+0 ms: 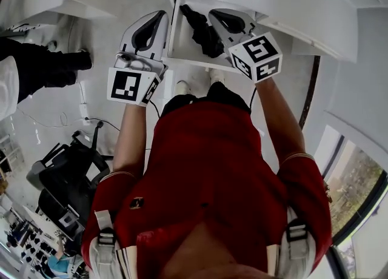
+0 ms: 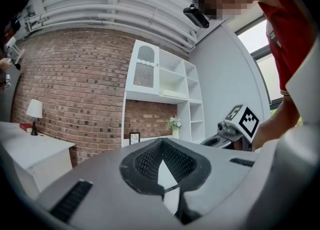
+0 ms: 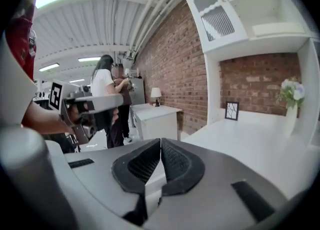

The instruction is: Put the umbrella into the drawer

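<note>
- We look down into the open drawer [image 1: 179, 41], where the black umbrella [image 1: 200, 29] lies folded. It seems to sit wholly within the walls, though one claw covers part of it.
- Our left gripper [image 1: 156, 22] hangs just beside the drawer, its jaws closed tip to tip with nothing between them.
- Our right gripper [image 1: 219, 19] hovers over the drawer, likewise closed and empty.
- We judge the placing done. The drawer is not yet pushed shut, which may be all that remains.
</note>
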`<action>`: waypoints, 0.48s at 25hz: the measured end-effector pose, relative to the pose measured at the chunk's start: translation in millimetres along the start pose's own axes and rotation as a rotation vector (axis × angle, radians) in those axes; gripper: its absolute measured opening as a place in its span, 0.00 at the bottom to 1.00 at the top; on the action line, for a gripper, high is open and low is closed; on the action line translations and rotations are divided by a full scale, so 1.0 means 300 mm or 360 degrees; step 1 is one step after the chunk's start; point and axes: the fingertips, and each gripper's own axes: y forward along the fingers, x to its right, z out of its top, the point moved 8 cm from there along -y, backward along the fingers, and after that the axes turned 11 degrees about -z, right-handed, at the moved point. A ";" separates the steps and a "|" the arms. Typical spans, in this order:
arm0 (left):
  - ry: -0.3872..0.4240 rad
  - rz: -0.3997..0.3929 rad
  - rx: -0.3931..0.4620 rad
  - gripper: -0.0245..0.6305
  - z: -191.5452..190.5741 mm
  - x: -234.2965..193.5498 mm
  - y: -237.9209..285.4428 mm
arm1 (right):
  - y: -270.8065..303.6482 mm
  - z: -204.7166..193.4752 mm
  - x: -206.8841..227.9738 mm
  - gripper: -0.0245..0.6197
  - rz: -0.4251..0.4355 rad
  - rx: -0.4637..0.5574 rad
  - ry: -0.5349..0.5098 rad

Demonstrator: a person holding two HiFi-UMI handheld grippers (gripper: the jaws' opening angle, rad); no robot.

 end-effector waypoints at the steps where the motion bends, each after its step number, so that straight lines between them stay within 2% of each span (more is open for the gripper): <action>1: 0.0004 -0.0008 0.0008 0.05 0.007 0.010 0.006 | -0.019 0.025 -0.003 0.04 0.0003 0.0047 0.0005; 12: 0.0040 -0.0065 0.0099 0.05 0.075 0.109 0.051 | -0.191 0.195 -0.049 0.04 0.0059 0.0527 -0.0017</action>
